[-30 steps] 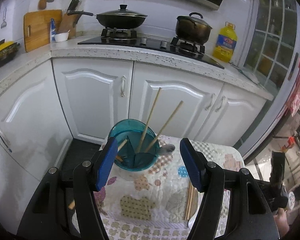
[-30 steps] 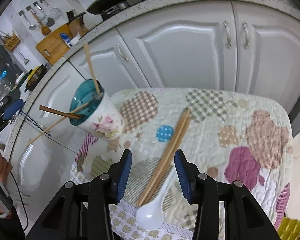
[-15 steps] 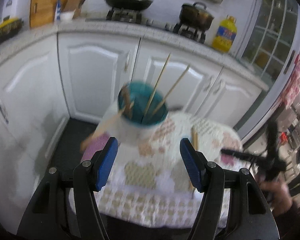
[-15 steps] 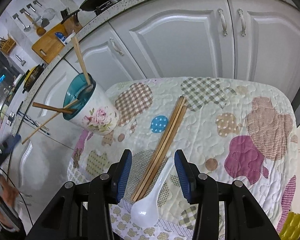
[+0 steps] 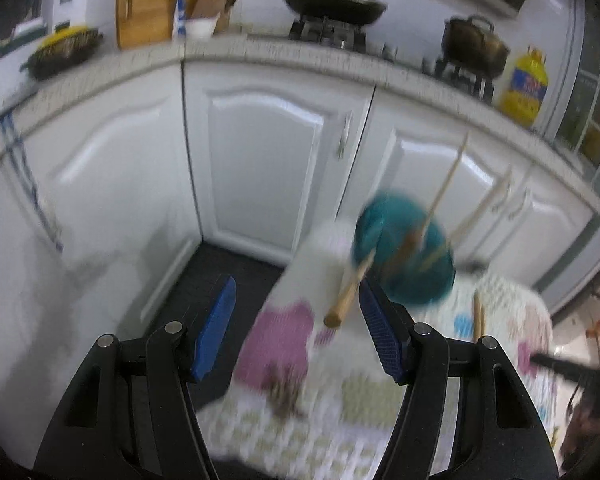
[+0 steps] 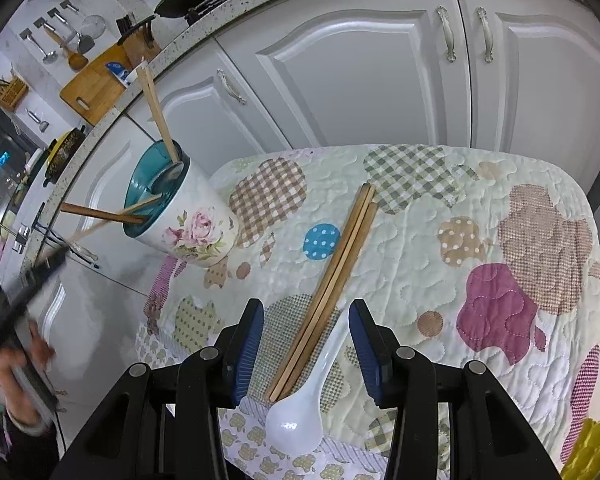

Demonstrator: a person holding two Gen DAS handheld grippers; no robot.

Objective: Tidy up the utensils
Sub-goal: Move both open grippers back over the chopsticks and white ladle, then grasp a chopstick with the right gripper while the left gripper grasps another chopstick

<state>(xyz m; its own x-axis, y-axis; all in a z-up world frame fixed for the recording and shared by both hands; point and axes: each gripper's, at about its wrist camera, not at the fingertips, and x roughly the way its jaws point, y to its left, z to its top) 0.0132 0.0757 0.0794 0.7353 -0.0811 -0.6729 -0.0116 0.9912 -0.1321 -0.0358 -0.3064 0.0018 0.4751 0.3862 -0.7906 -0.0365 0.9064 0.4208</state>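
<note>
Largest in my right camera is the surface [image 6: 420,240], covered with a quilted patchwork cloth, in front of white kitchen cabinets [image 6: 360,92]. On the cloth at about ten o'clock stands a floral cup [image 6: 188,228] with a teal inside, leaning in this fisheye view. Several chopsticks and a spoon sit in it, their ends poking out past the rim. Near the centre of the cloth lies a bundle of wooden chopsticks [image 6: 328,292], running from one o'clock down to seven o'clock. A white spoon [image 6: 300,420] lies just beside their lower end, its bowl at six o'clock.

My right gripper [image 6: 306,344] hovers over the chopsticks and spoon handle, its blue fingers [image 6: 248,352] spread apart and holding nothing. The loose chopsticks pass between them in view; I cannot tell whether they touch.

My left camera is blurred. My left gripper [image 5: 296,328] also has its fingers [image 5: 216,328] spread wide and empty. The cup [image 5: 404,252] appears at two o'clock, with a chopstick end [image 5: 348,292] jutting toward the camera.
</note>
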